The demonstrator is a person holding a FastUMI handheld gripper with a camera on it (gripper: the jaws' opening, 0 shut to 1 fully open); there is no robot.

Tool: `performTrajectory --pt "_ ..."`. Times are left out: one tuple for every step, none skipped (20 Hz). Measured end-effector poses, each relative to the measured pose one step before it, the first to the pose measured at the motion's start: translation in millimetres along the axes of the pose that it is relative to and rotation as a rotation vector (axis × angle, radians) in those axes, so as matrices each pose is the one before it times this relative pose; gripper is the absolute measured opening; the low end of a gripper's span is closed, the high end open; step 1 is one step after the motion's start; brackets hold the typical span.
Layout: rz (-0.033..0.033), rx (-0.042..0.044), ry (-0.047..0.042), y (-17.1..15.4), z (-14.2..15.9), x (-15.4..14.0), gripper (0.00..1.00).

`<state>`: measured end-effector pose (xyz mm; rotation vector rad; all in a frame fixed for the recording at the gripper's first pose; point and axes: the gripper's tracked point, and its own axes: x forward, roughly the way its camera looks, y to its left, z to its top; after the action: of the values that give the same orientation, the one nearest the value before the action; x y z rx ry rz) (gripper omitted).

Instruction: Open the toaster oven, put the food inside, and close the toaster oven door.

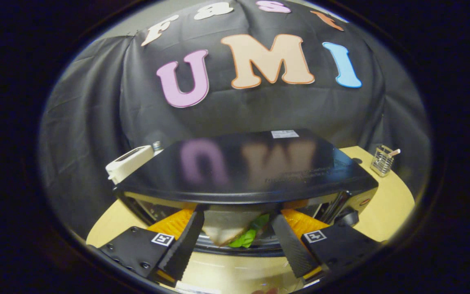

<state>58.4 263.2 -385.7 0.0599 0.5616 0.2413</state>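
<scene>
Gripper (235, 241) fingers spread wide open, holding nothing, with the sandwich (229, 228) between them just inside the toaster oven (243, 171) ahead.

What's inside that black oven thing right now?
Through the toaster oven's open front, a triangular sandwich with green lettuce sits just ahead of the open gripper, between its fingers. The oven's black top hides the rest of the inside.

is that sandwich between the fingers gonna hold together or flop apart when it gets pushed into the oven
The sandwich looks soft: a bread triangle with loose green leaf at its edge, so the layers may slide. It is probably light. The gripper is open, its fingers either side without pressing.
</scene>
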Motion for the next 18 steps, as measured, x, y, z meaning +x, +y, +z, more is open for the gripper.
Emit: performTrajectory --pt "0.01578 -0.01674 0.01976 1.91 -4.50 -8.10 0.99" --pt "0.01346 -0.01737 0.02127 1.14 -6.80 -5.82 0.99" --pt "0.01454 -0.01065 0.02378 1.32 -7.28 -10.00 0.99" --pt "0.01809 -0.00134 0.01997 5.16 -3.13 -15.91 0.99" --pt "0.01303 0.00375 0.01999 1.39 -7.93 -11.37 0.99" --pt "0.00729 0.00519 0.02001 0.07 -7.40 -11.58 0.99" --pt "-0.00181 0.01032 0.01712 -2.06 -8.26 -11.48 0.99" --pt "-0.00109 0.01624 0.01630 -2.74 -9.66 -10.97 0.99" --pt "-0.00210 0.01564 0.01689 -2.18 -8.09 -8.65 0.99" --pt "-0.00605 0.01268 0.01825 -3.07 -9.54 -8.17 0.99" --pt "-0.00974 0.00873 0.02059 -4.59 -9.91 -7.33 0.99" --pt "-0.01087 0.00864 0.01650 -7.93 -11.91 -0.58 0.99" --pt "-0.00872 0.00881 0.01463 -3.65 -8.01 -6.81 0.99" --pt "-0.00629 0.00865 0.01513 -4.41 -8.84 -5.15 0.99" --pt "-0.00274 0.00771 0.01713 -3.59 -7.93 -4.43 0.99" --pt "0.00050 0.00592 0.01854 -2.83 -9.38 -4.13 0.99" --pt "0.00519 0.00160 0.01918 -1.91 -8.50 -2.41 0.99" --pt "0.00326 -0.00276 0.01901 -0.60 -8.31 -0.34 0.99"
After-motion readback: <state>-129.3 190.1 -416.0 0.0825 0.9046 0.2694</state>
